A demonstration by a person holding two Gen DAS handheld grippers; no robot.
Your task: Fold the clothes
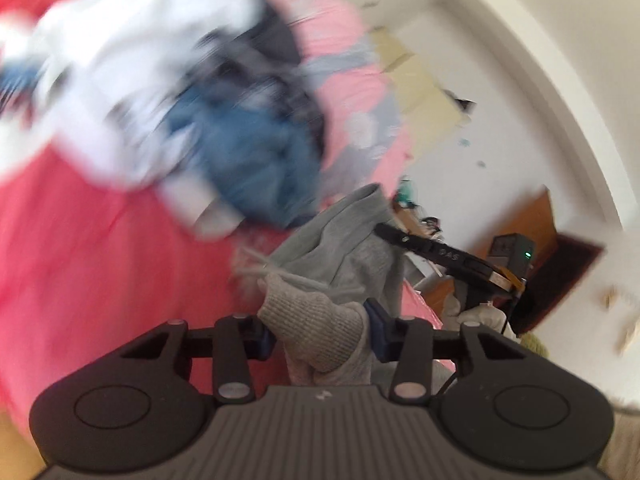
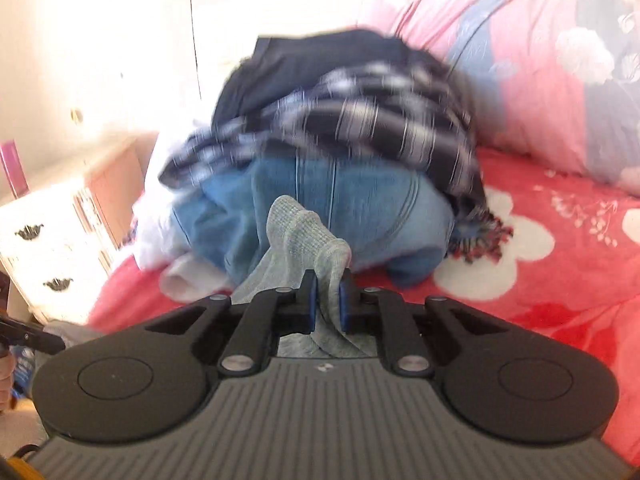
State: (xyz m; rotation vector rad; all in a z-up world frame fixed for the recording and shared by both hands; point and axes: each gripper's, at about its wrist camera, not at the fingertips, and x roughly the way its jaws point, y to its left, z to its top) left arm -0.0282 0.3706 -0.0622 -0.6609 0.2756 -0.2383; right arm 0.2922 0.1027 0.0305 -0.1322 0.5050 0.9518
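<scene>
The only legible marking is "DAS" on the black arm of the right tool (image 1: 448,254).

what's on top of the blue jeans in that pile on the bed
A dark plaid garment lies over the jeans, with a navy piece above it. Whatever sits under the jeans is covered.

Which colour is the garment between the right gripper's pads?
Grey garment, clearest in the right wrist view.

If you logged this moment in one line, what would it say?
left tool: on grey garment | right tool: shut on grey garment | pile: jeans, plaid shirt | surface: red floral bed
</scene>
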